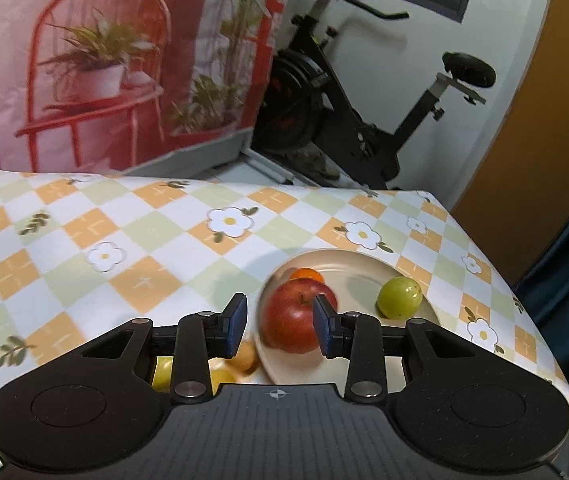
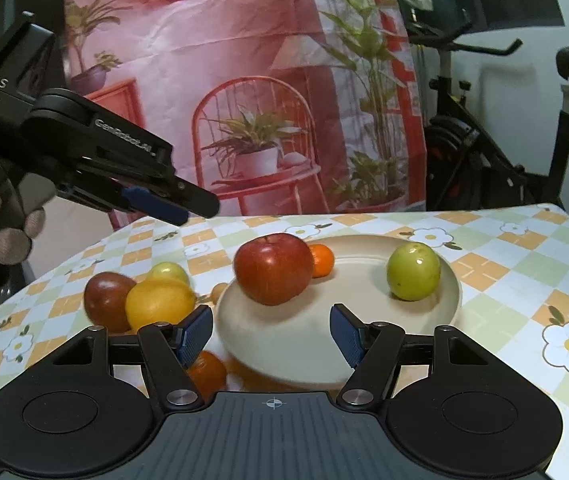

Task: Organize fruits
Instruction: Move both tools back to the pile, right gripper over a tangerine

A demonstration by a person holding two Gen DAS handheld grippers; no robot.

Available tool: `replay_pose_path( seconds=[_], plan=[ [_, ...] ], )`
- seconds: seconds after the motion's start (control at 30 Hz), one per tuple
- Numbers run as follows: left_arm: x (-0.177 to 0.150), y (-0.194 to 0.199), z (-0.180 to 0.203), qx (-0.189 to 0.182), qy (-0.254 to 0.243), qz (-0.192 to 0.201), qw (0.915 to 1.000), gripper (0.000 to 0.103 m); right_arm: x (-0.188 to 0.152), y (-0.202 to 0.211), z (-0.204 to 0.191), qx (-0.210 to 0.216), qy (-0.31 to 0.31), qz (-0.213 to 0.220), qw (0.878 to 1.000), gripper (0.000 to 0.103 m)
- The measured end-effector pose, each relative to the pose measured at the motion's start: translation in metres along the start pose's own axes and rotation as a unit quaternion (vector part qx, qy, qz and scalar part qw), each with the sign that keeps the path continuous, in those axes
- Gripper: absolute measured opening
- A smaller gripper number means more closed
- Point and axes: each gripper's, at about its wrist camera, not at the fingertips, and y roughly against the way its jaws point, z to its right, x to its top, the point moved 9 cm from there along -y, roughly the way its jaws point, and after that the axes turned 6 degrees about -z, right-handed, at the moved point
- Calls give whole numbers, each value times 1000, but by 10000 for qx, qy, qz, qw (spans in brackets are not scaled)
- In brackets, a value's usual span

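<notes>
A: What lies under both tools?

B: A table (image 2: 504,268) in a checked, flowered cloth. On it, just ahead of the right gripper (image 2: 271,332), sits a cream plate (image 2: 284,344); its near rim falls between that tool's two blue pads, which stand well apart with nothing between them.

A: And what is on the plate?

B: A red apple (image 2: 273,274) at the plate's left edge, ahead and slightly left of the right gripper. A green fruit (image 2: 413,271) is ahead to the right, and a small orange (image 2: 322,260) peeks out just behind the apple.

A: The left tool?

B: The left gripper (image 1: 280,326) has its pads only partly parted and empty. From its camera the apple (image 1: 292,320) shows just beyond the gap, near the right pad; I cannot tell whether it touches. In the right view that tool hangs in the air, up and to the left, clear of the fruit.

A: Anything off the plate?

B: Left of the right gripper: a yellow lemon (image 2: 160,302), a dark brown-red fruit (image 2: 106,300) touching it, a yellow-green fruit (image 2: 168,272) behind, and another orange (image 2: 206,374) under the left pad.
</notes>
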Motion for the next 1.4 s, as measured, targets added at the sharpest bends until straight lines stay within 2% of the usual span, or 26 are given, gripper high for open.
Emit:
replay_pose_path(
  seconds=[0.4, 0.67, 0.87, 1.03, 1.4],
  plan=[
    [-39, 60, -28, 603, 184, 458, 9970, 38, -5, 6, -7, 195, 109, 13, 9997, 62],
    [-66, 80, -44, 695, 414, 467, 9956, 38, -8, 7, -16, 268, 311, -82, 9991, 62],
    [-82, 90, -45, 743, 509, 501, 9947, 39, -14, 11, -18, 490, 232, -264, 9982, 62],
    [-94, 96, -42, 838, 590, 552, 9932, 44, -18, 16, -23, 619, 281, -293, 9973, 62],
    [-111, 106, -25, 1003, 161, 567, 9932, 45, -21, 22, -31, 777, 374, -293, 9958, 62]
  ],
)
